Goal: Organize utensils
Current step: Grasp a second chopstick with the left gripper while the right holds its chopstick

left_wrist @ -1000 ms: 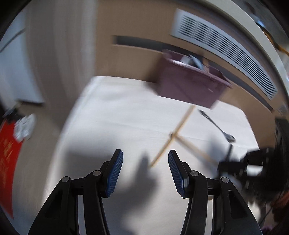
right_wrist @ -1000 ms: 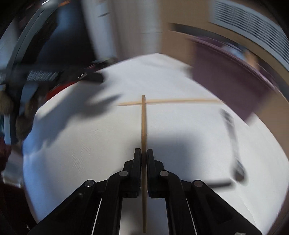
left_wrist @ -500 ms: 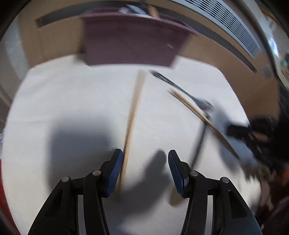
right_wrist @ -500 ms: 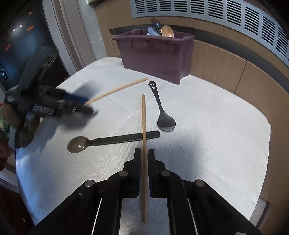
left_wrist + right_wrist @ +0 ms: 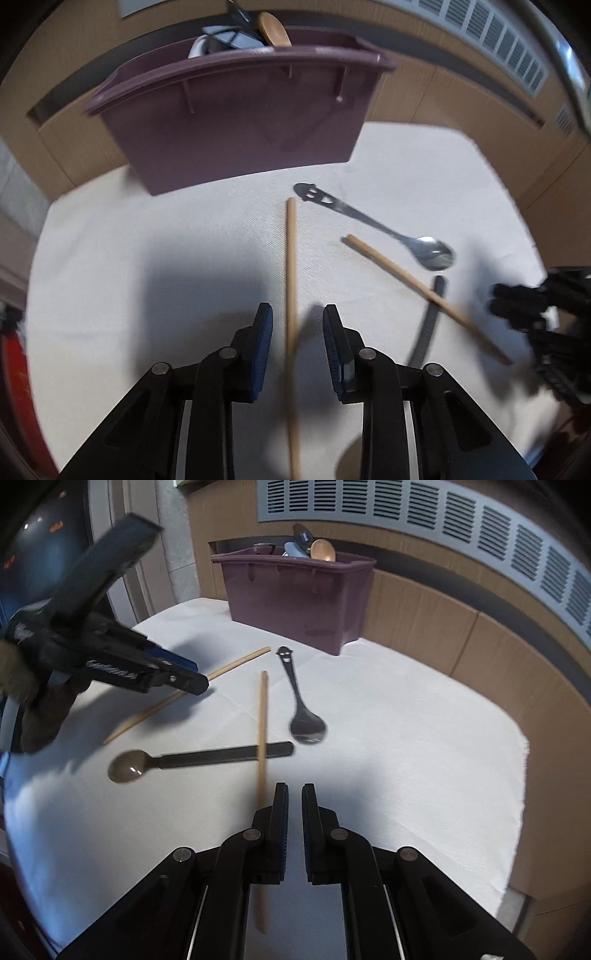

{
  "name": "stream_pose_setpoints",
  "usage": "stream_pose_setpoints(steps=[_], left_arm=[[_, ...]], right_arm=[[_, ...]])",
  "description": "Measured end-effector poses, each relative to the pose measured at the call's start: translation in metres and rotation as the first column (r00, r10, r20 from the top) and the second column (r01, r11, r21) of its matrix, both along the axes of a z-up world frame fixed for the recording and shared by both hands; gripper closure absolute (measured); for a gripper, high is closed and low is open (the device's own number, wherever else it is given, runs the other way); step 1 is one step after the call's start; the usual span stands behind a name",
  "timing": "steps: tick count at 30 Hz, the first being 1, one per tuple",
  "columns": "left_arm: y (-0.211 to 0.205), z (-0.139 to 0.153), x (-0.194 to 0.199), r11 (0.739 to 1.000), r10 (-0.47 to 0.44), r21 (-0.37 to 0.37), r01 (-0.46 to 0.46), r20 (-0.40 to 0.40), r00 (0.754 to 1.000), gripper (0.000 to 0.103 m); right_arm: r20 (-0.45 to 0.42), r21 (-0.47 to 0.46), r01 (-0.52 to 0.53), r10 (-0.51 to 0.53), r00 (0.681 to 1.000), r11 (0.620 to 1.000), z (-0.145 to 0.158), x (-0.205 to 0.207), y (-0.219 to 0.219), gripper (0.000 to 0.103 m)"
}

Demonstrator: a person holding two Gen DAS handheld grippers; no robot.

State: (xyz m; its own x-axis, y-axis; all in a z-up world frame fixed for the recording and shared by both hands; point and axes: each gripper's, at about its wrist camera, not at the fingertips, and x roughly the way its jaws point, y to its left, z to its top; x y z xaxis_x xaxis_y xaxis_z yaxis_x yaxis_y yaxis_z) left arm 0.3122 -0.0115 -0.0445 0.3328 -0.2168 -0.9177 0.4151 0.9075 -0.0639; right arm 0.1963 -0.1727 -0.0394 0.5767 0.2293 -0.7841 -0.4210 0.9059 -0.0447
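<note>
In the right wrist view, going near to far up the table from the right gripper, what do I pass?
right gripper → black-handled spoon lying crosswise → bowl of the metal spoon → its smiley-face handle end → purple bin at the back holding utensils.

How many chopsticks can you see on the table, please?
2. One chopstick lies between the left gripper's open fingers; the other chopstick lies beside the right gripper, across the black spoon's handle. The purple bin may hide more.
</note>
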Motion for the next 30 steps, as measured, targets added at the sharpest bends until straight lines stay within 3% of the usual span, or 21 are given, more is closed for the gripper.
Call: stream_pose_setpoints(steps=[2, 6, 10, 11, 12, 16, 21, 25, 30], left_arm=[[-0.005, -0.002, 0.004, 1.0, -0.001, 0.024, 0.001, -0.004, 1.0, 0.083], [-0.013, -0.005, 0.011, 0.998, 0.03, 0.061, -0.028, -0.032, 0.999, 0.084], [-0.011, -0.003, 0.016, 0.997, 0.064, 0.052, -0.061, -0.061, 0.996, 0.087], [-0.011, -0.003, 0.017, 0.997, 0.064, 0.053, -0.062, -0.049, 0.997, 0.096], [-0.012, -0.001, 0.01, 0.997, 0.067, 0.049, -0.066, -0.032, 0.997, 0.097], [0.01, 0.013, -0.009, 0.982, 0.148, -0.12, -0.145, 0.024, 0.989, 0.097], [0.054, 0.034, -0.046, 0.912, 0.267, -0.346, -0.221, 0.09, 0.959, 0.097], [0.079, 0.047, -0.062, 0.891, 0.312, -0.387, -0.238, 0.14, 0.94, 0.097], [0.093, 0.058, -0.072, 0.885, 0.332, -0.4, -0.237, 0.188, 0.924, 0.097]], right_arm=[[-0.007, 0.008, 0.004, -0.004, 1.0, 1.0, -0.002, 0.0, -0.005, 0.096], [-0.011, 0.013, 0.029, -0.029, 1.0, 0.999, -0.006, 0.005, -0.012, 0.096], [-0.03, 0.032, 0.034, -0.033, 0.999, 0.999, -0.009, 0.007, -0.009, 0.096], [-0.031, 0.034, 0.033, -0.032, 0.999, 0.999, -0.009, 0.007, -0.009, 0.096], [-0.031, 0.038, 0.033, -0.032, 0.999, 0.999, -0.008, 0.007, -0.008, 0.096], [-0.035, 0.064, 0.024, -0.022, 0.999, 0.998, 0.001, 0.011, -0.005, 0.095], [-0.088, 0.092, -0.013, 0.021, 0.996, 0.996, 0.011, 0.033, 0.019, 0.092], [-0.119, 0.054, -0.027, 0.033, 0.992, 0.998, 0.004, 0.051, 0.045, 0.093], [-0.153, -0.007, -0.02, 0.019, 0.988, 1.0, -0.009, 0.068, 0.068, 0.092]])
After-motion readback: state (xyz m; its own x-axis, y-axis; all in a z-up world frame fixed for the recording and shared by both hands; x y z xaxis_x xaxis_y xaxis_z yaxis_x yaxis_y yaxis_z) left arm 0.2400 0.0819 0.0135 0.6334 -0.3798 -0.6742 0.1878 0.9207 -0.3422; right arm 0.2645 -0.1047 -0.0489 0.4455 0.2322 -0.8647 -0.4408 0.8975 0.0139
